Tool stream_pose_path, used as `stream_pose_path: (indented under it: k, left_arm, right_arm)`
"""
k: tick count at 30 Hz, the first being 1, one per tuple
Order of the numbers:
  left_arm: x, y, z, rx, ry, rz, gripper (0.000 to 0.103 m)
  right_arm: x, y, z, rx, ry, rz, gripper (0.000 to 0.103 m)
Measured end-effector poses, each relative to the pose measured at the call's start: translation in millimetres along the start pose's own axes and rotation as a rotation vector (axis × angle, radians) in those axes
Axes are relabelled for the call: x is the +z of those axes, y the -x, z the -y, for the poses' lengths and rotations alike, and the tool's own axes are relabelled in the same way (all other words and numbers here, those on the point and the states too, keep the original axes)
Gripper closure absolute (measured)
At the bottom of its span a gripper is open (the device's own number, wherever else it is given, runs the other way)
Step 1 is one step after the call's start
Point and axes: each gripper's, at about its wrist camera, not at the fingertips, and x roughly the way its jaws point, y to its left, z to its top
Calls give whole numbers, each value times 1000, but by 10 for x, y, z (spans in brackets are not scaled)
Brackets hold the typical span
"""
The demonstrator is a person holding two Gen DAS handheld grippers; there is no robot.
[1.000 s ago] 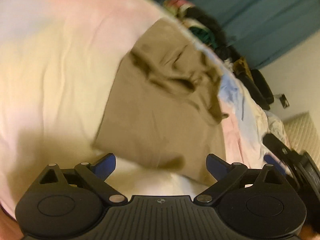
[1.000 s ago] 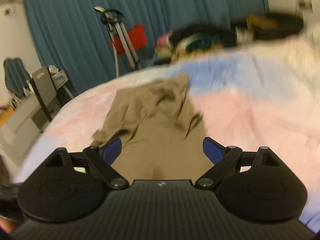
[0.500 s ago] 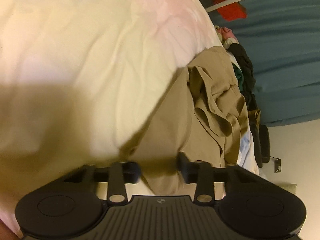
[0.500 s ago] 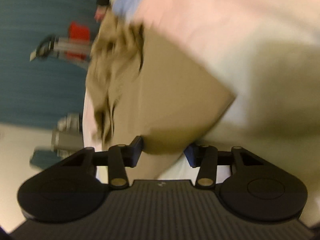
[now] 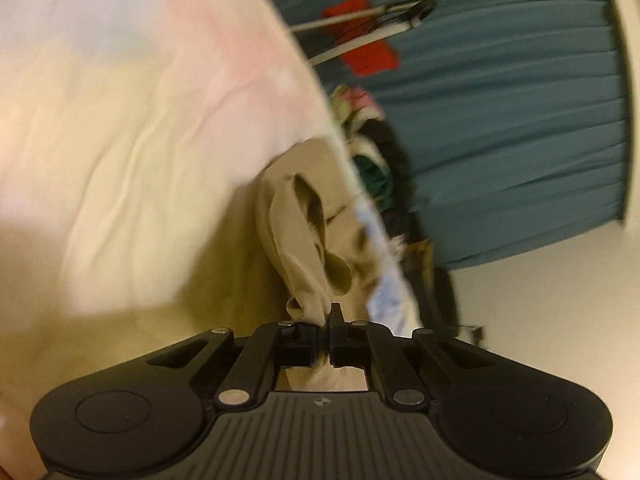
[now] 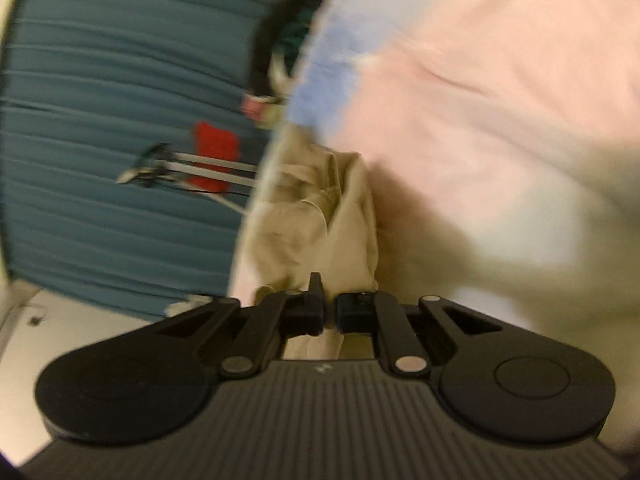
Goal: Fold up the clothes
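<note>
A tan garment (image 5: 308, 236) lies bunched on a bed with a pastel pink, yellow and blue cover (image 5: 120, 152). My left gripper (image 5: 325, 340) is shut on the near edge of the tan garment, with cloth pinched between its pads and hanging below them. In the right wrist view the same tan garment (image 6: 320, 224) runs away from my right gripper (image 6: 330, 316), which is shut on another part of its near edge. Both views are rolled sideways and blurred. The far end of the garment stays crumpled on the bed cover (image 6: 480, 100).
A teal curtain (image 5: 520, 100) hangs behind the bed, with a metal stand (image 5: 372, 28) and a red item (image 5: 368, 56) in front of it. A heap of dark and coloured clothes (image 5: 380, 160) sits at the bed's far edge. A pale wall (image 5: 540, 320) lies beyond.
Both grippers have gone from wide open to shut on the tan garment's near edge. Both views have rolled sideways, and the garment now bunches up towards the grippers.
</note>
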Motion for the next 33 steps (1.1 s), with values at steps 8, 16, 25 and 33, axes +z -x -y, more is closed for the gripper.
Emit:
stream_pose_path:
  k: [8,16,25,33]
  left_arm:
    - [-366,826,550,-112,-118,21,98]
    - [-1017,1620,483,-111,-94,29,98]
    - [-426,720,766,-32,-148,76,97]
    - [128,-638,546,167,-225,46,96]
  right_arm:
    - [-92,955,-367,109,101,11,94]
    - [-481,1691,-16,121,85,-23,94]
    - [6,859,-499,28,171,-3,94]
    - [430,-690,-350,-168,148,-76,92]
